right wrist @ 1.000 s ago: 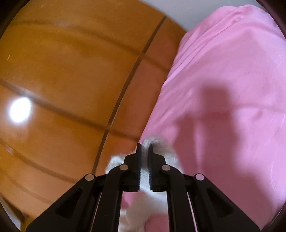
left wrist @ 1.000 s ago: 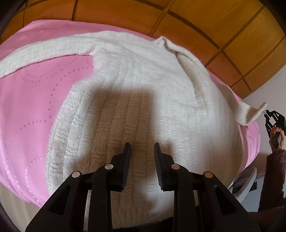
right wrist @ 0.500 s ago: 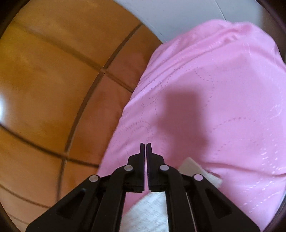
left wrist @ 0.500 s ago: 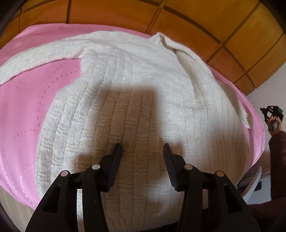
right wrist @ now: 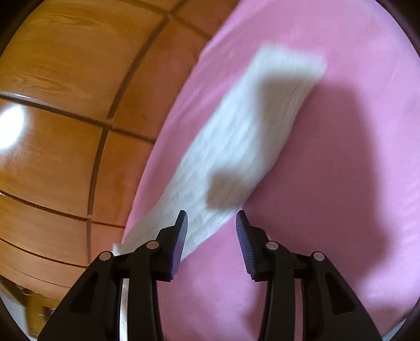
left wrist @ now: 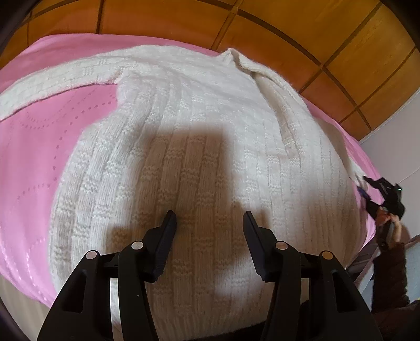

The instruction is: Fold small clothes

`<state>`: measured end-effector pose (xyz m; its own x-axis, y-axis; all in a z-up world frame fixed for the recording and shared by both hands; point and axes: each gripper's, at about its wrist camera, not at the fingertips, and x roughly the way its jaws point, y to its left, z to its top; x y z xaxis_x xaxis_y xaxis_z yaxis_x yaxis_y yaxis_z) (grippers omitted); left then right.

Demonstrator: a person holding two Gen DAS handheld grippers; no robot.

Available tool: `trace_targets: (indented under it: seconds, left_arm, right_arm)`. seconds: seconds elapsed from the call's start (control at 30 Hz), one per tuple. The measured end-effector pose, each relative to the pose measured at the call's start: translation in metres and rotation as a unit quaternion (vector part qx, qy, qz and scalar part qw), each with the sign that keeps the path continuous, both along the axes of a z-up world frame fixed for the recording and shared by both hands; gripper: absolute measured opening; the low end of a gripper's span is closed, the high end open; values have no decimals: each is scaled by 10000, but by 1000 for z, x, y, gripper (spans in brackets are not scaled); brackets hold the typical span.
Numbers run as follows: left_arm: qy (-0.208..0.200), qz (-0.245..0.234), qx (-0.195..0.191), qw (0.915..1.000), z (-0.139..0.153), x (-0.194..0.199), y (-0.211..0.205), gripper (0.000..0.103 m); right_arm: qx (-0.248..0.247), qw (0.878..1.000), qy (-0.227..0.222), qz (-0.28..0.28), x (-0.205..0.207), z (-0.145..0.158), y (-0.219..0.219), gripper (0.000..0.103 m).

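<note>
A white knit sweater [left wrist: 199,136] lies spread flat on the pink bed cover [left wrist: 31,157], one sleeve stretched to the left. My left gripper [left wrist: 208,217] is open and empty, hovering just above the sweater's lower body. In the right wrist view the other sleeve [right wrist: 241,147] lies flat on the pink cover, blurred by motion. My right gripper [right wrist: 211,220] is open and empty just above the sleeve's near part. The right gripper also shows in the left wrist view [left wrist: 386,194] at the bed's right edge, held by a hand.
A wooden panelled headboard [left wrist: 236,21] runs behind the bed; it also shows in the right wrist view [right wrist: 65,118]. A grey wall [left wrist: 399,147] is at the right. The bed's near edge [left wrist: 23,301] drops off at lower left.
My right gripper let go of the sleeve, which now lies flat on the cover, and its jaws opened. My left gripper's jaws opened wider and moved slightly lower over the sweater.
</note>
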<state>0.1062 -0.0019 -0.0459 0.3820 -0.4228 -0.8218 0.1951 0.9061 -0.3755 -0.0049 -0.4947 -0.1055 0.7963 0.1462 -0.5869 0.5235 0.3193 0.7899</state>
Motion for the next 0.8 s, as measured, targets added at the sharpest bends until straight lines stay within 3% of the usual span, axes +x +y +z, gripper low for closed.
trace_targets:
  seconds: [0.1,0.13,0.17,0.3,0.47,0.57,0.67,0.8]
  left_arm:
    - [23,76,-40,10000,0,-2,2,52]
    - [28,81,-35,10000,0,-3,1,52]
    - [29,76,-22,10000,1,-4,1,52]
    - [62,74,13,10000,-1,-4,-1,52]
    - [87,9,81,9999,-3,1,-5,54]
    - [82,-15,117,9999,-3,2,-7,55]
    - [95,-2,105,9999,-3,3,-7,55]
    - [139,17,62,9999,-5,6,-6,55]
  right_arm:
    - [89,9998,-183,-32,20,-10,7,26]
    - [142,9996,-236,-8,24,-11,6,14]
    - [226,9992,-310,97,30,-11,7,9]
    - [96,9954,-890,342,23,22,15,6]
    - [-777,9874,-1382,-12,-1,84,16,6]
    - [-1466,9843,-959,-234,10,116,9,6]
    - [-1521,9873,-284,-364,34,129,-3,6]
    - [-1761,9821,620,-242,80,133,-22,6]
